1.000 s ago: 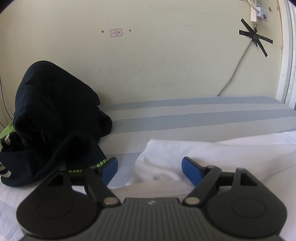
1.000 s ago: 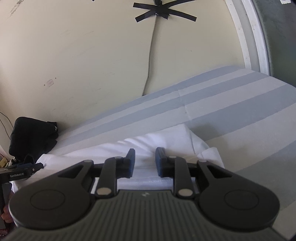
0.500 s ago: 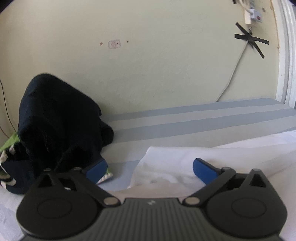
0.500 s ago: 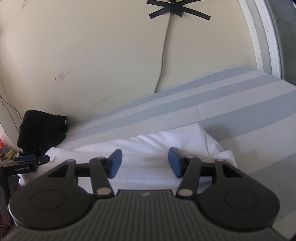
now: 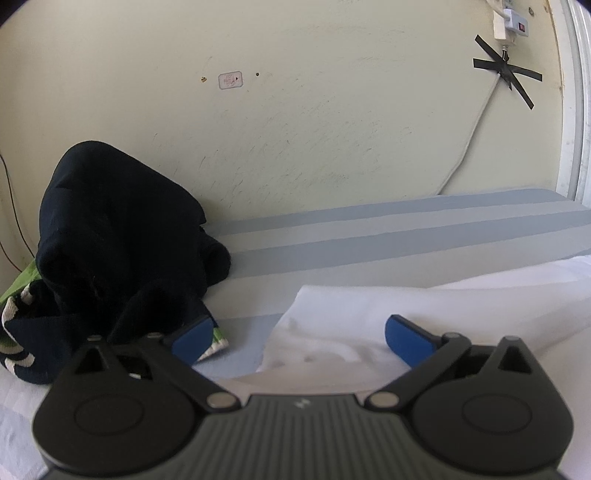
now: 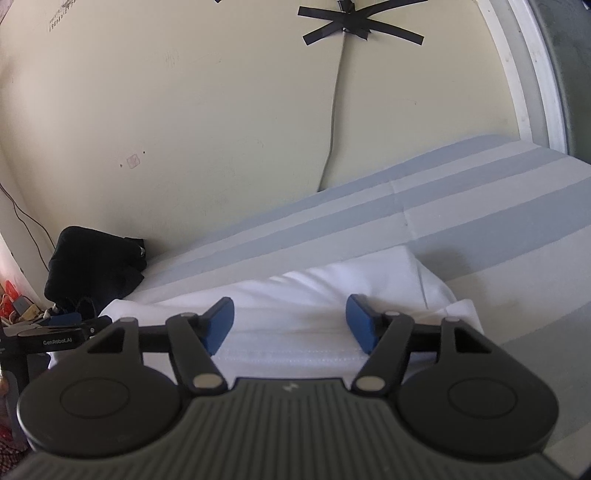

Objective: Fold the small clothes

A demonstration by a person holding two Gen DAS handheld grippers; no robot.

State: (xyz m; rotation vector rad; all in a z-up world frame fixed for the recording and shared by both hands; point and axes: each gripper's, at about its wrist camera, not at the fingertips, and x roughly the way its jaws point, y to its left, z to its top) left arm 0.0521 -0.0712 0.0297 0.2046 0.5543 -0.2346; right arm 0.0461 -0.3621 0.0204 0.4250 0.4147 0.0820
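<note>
A white garment (image 5: 436,306) (image 6: 332,291) lies folded on the striped bed (image 5: 388,236) (image 6: 480,206). My left gripper (image 5: 295,332) stands wide open over the garment's left corner, its blue pads clear of the cloth. My right gripper (image 6: 290,319) hovers over the garment's hemmed near edge; its jaws are opening and the pads press on nothing. The left gripper's body (image 6: 55,332) shows at the left edge of the right wrist view.
A heap of dark navy clothes (image 5: 110,240) (image 6: 92,269) with green and white trim lies against the cream wall at the left. A cable (image 5: 469,144) taped with black tape (image 6: 360,27) runs down the wall. Bare striped sheet stretches to the right.
Both grippers have opened wider. The right one's pads have spread apart over the white garment's edge; the left one's pads have spread to full width.
</note>
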